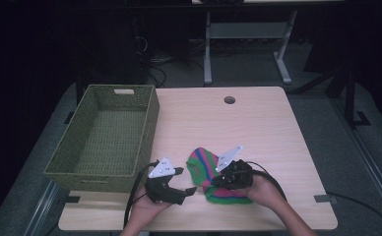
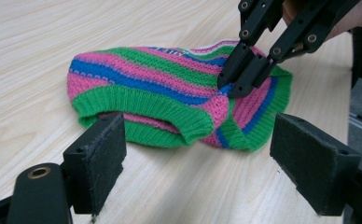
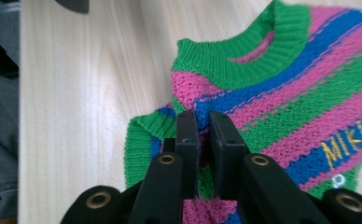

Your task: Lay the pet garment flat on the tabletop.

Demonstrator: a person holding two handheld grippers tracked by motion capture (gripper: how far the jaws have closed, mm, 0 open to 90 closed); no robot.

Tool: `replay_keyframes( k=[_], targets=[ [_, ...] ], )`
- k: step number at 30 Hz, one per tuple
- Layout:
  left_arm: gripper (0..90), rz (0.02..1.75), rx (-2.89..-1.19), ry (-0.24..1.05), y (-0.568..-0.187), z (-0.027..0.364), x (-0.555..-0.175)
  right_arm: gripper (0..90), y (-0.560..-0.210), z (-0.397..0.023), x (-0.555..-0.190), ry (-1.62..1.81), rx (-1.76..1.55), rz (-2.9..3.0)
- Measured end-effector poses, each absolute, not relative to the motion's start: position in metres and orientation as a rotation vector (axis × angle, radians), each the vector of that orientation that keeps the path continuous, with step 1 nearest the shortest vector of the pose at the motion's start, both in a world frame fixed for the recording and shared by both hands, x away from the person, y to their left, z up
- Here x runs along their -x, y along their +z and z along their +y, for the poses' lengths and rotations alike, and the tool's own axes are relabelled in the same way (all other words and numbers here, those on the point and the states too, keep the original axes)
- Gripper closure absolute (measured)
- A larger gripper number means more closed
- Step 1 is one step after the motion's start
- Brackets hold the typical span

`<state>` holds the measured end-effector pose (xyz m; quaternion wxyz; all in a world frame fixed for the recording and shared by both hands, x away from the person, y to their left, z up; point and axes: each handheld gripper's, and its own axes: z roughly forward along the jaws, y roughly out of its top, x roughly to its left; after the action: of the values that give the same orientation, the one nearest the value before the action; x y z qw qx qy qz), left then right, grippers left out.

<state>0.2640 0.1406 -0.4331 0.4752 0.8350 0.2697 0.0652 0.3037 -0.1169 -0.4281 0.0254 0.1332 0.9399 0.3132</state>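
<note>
- Lying flat on the wooden table [image 1: 258,128], toward its near edge at about 6 o'clock from the table's middle, is a small striped knitted sweater [image 1: 209,174] in pink, green and blue, with yellow lettering on one blue stripe.
- Pinching a fold of that sweater, the right gripper [image 1: 217,183] has its two black jaws drawn almost together on the knit near a green cuff; in the right gripper view the fabric bunches between the pads.
- The right hand [image 1: 260,189] comes in from 5 o'clock and wraps the gripper body, which points toward 9 o'clock and tilts down onto the cloth.
- The left gripper [image 1: 185,181] sits just beside the sweater at its 9 o'clock side, jaws spread wide and holding nothing; its own view shows the pads apart, low over the table, with the sweater beyond them.
- The left hand [image 1: 147,206] holds it from below, at 6 o'clock, aiming toward 3 o'clock.
- A green woven basket [image 1: 105,135] stands at 10 o'clock from the sweater, well apart.
</note>
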Motion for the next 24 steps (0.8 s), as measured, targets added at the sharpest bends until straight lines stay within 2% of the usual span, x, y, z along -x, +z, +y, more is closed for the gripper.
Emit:
replay_keyframes(
  k=[13, 24],
  targets=[
    [20.8, 0.595, -2.011, 0.121, -0.428, 0.142, -0.265, 82.7, -0.397, -0.153, -0.303, 1.143, -0.505, 2.813],
    [20.8, 0.577, -2.023, 0.111, -0.430, 0.141, -0.267, 82.6, -0.399, -0.184, -0.297, 1.185, -0.532, 2.798]
  ],
)
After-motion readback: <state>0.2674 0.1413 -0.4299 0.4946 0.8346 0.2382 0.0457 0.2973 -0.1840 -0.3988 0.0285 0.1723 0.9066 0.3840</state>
